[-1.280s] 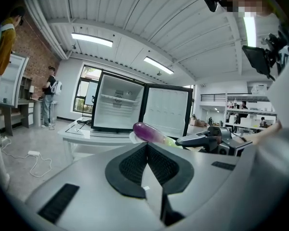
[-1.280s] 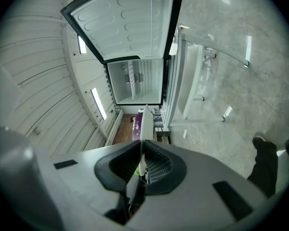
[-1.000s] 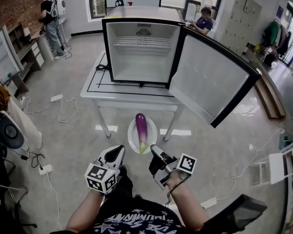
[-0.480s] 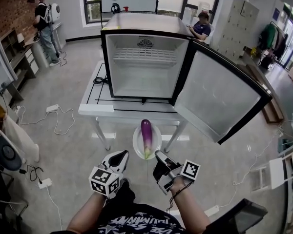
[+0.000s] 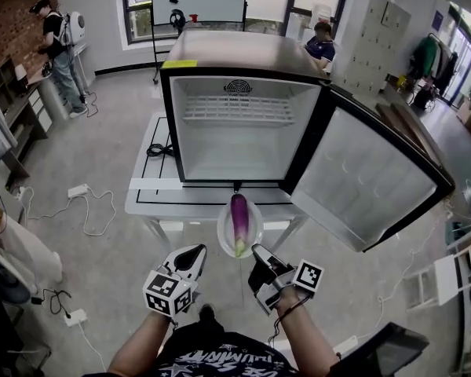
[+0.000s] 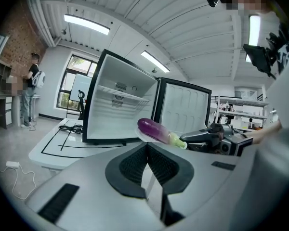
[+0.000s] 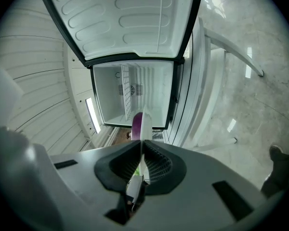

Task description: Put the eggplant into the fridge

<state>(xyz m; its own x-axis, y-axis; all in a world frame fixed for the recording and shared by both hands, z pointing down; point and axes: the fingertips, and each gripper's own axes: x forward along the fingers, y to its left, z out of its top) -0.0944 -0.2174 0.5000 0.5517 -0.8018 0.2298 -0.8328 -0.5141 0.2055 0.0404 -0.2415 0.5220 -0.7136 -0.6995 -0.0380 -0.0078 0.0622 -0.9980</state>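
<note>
My right gripper (image 7: 140, 160) is pinched tight on the rim of the round white plate (image 5: 256, 228). The plate carries the long purple eggplant (image 5: 239, 218) just in front of the open white fridge (image 5: 247, 132). My left gripper (image 6: 147, 163) is closed on nothing, beside the plate. In the right gripper view the plate shows edge-on and hides most of the eggplant. Both my forearms reach forward, close together.

The head view looks steeply down from above at the open black fridge with white lining (image 5: 243, 124) on the white table (image 5: 143, 187). Both gripper views face it from lower down, the right one rolled sideways; all three share the fridge.
</note>
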